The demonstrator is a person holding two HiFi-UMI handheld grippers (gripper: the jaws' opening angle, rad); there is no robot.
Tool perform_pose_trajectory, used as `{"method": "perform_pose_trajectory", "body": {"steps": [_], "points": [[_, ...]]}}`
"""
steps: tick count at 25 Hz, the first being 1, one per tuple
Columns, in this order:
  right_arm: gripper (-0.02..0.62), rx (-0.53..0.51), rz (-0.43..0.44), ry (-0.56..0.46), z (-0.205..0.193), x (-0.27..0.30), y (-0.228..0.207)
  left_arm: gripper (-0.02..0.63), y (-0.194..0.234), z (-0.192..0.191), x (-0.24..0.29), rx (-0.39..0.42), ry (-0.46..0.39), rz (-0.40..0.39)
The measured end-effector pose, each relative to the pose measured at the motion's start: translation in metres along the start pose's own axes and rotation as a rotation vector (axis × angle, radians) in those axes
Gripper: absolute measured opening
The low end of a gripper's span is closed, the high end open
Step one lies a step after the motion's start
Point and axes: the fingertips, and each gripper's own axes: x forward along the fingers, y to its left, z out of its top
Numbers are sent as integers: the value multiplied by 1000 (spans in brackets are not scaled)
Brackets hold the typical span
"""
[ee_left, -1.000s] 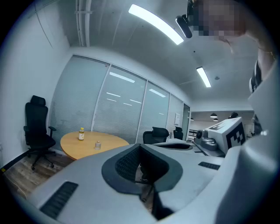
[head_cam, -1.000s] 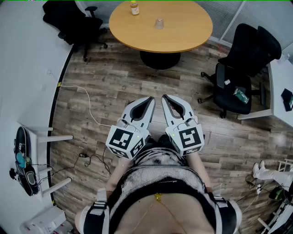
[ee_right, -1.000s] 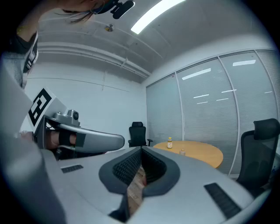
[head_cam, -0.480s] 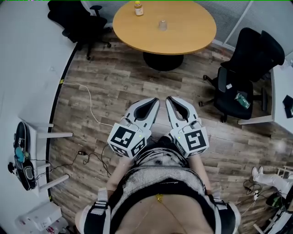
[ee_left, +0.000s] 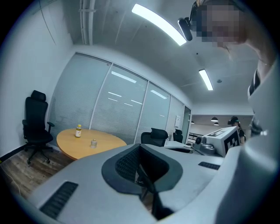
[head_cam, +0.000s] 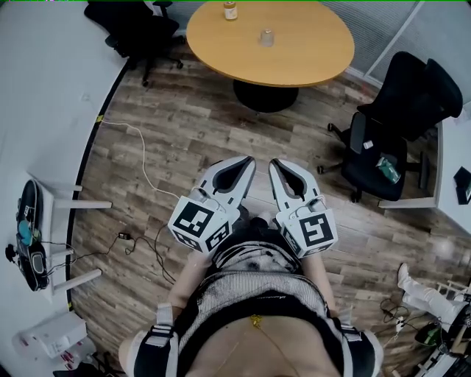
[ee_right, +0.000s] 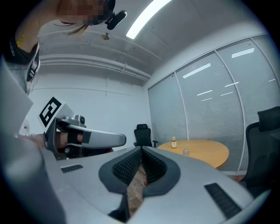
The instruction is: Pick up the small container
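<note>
On round table [head_cam: 313, 55], small container [head_cam: 266, 37] upright, left claw [head_cam: 249, 161] and right claw [head_cam: 274, 163] closed, empty

Small container [head_cam: 266, 37] upright on the table [head_cam: 316, 59]
Clear, pale and squat, it stands alone on the round wooden top, toward the far edge, with nothing touching it.

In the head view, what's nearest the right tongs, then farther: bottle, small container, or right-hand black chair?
1. black chair, on the floor, right of the right tongs.
2. small container, middle of the table.
3. bottle, table's far edge.
</note>
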Motion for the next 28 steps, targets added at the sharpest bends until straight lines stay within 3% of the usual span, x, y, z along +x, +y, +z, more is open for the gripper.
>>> {"method": "perform_pose_trajectory", "body": {"steps": [12,28], "points": [[25,-2,-13,-3,5,34,-21,18,30,15,31,-2,-8,-65],[25,-42,-50,22,20,147,-66,18,120,41,96,55,20,-131]]}}
